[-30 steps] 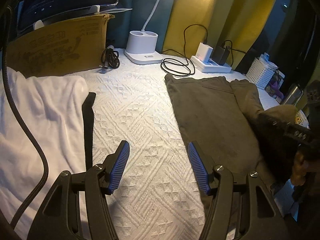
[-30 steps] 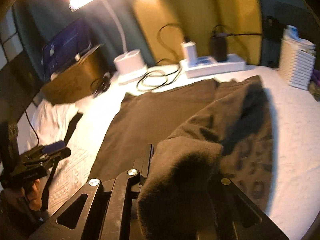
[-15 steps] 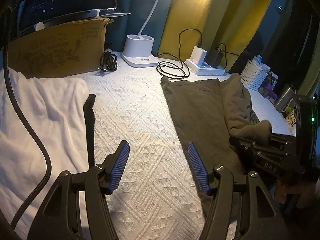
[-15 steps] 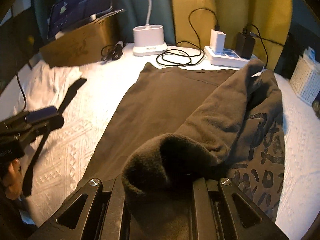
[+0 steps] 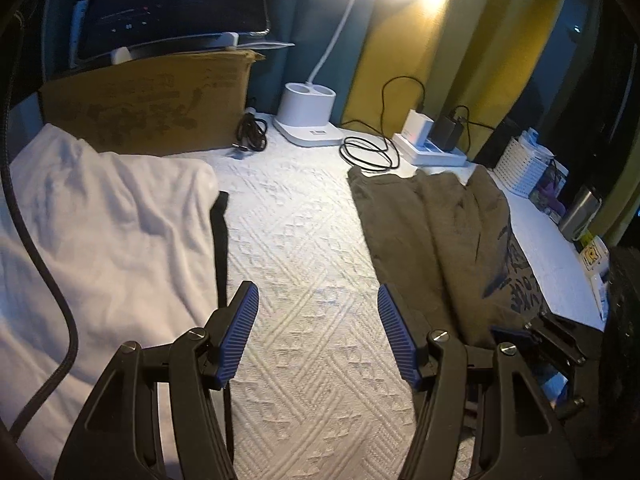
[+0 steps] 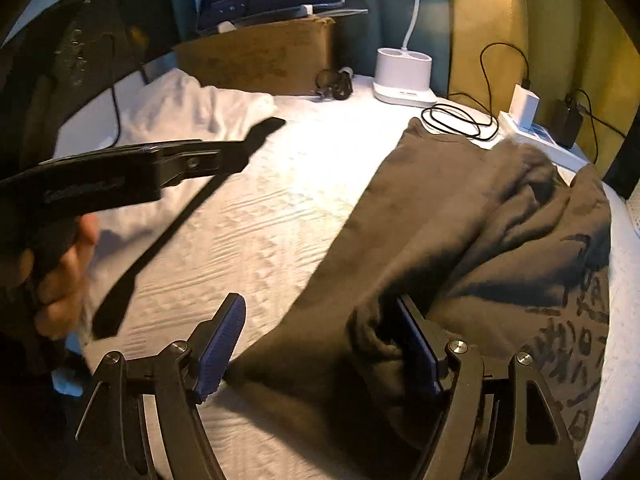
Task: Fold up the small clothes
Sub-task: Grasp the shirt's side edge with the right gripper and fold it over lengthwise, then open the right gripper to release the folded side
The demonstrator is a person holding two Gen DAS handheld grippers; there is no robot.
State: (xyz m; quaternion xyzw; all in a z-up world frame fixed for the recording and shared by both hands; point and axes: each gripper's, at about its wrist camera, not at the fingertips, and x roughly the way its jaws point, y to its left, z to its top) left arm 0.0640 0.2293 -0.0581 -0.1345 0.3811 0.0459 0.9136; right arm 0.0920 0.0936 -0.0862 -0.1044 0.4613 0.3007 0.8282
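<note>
A brown garment (image 5: 432, 232) (image 6: 440, 208) with dark print lies on the white quilted bed cover (image 5: 304, 240), its right side folded over onto itself. My right gripper (image 6: 320, 304) stands at its near edge with jaws opening. A bunched fold of the brown cloth rests against the right finger (image 6: 416, 336) and the left pad is clear of it. My left gripper (image 5: 317, 292) hangs open over bare cover, left of the garment, with nothing between its fingers. In the right wrist view a hand (image 6: 60, 276) holds it.
A white garment (image 5: 100, 220) and a black strap (image 5: 220, 240) lie on the left. Along the back stand a cardboard box (image 5: 152, 104) with a laptop (image 5: 172, 4), a lamp base (image 5: 308, 112), coiled cable (image 5: 370, 154) and power strip (image 5: 428, 148). A white basket (image 5: 524, 164) sits far right.
My right gripper carried the brown fold leftwards across the garment, lowered it and opened its jaws off it. The left gripper has barely moved.
</note>
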